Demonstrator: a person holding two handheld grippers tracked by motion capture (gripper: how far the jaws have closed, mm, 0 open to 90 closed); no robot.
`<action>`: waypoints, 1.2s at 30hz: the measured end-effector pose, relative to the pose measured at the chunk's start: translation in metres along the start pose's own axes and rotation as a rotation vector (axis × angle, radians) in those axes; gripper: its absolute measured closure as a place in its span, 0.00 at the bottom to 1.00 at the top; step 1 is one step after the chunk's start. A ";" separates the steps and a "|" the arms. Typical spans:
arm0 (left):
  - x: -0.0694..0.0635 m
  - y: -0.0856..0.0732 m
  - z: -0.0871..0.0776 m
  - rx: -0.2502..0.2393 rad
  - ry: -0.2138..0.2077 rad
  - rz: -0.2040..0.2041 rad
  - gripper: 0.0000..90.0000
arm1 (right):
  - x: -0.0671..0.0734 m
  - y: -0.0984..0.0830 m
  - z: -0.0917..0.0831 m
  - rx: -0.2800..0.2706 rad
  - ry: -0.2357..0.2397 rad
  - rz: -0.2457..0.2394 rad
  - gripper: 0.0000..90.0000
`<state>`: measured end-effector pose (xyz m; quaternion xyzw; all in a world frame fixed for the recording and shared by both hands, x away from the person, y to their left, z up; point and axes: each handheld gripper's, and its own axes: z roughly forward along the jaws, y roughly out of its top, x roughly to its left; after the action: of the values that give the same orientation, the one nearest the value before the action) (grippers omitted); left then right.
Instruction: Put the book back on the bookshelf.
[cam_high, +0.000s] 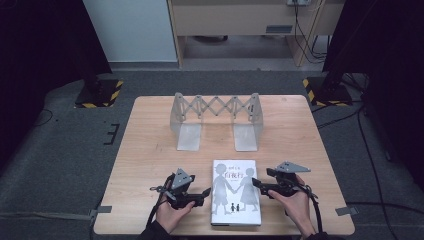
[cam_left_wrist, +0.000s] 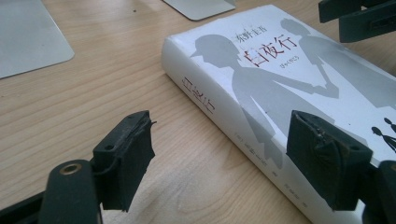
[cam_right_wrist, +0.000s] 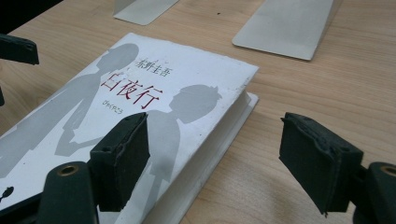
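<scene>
A thick white book (cam_high: 236, 192) lies flat, cover up, at the near edge of a pale wooden table (cam_high: 150, 150), midway between the person's two hands. Its spine faces left and its page edges face right. It looks like a hefty volume: stiff as a block while shut, fairly heavy, with a smooth cover that may slip under a light pinch. The safest hold is probably across its thickness, one jaw on the cover and one beneath, at the spine side or the page-edge side, with both grippers sharing the weight.

The cover shows grey silhouettes of two figures holding hands. Red Chinese characters read 白夜行, with a smaller line of dark characters above, 东野圭吾, and tiny script below that is too small to read. The title repeats in red down the spine.

The left gripper (cam_high: 199, 196) sits just left of the book, its jaws spread apart and grasping nothing; one jaw hangs over the cover's left edge, the other over bare table. The right gripper (cam_high: 261, 185) sits at the book's right edge, jaws likewise released and empty, straddling the page side.

Farther away, at the middle of the table, stands an expandable metal bookend rack (cam_high: 216, 116) with a scissor lattice and two flat base plates.
</scene>
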<state>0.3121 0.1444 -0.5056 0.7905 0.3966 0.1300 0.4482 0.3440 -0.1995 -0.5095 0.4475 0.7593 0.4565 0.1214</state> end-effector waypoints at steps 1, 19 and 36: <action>0.000 0.000 0.000 0.004 -0.002 0.004 0.24 | 0.001 0.000 0.001 0.002 0.002 -0.002 0.27; -0.016 -0.002 0.015 0.033 -0.056 0.037 0.25 | 0.013 -0.006 0.014 0.030 0.061 0.013 0.27; -0.017 -0.003 0.017 0.018 -0.062 0.044 0.23 | 0.018 -0.007 0.020 0.024 0.092 0.032 0.26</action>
<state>0.3093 0.1225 -0.5156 0.8069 0.3660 0.1115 0.4500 0.3424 -0.1749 -0.5221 0.4398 0.7622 0.4693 0.0738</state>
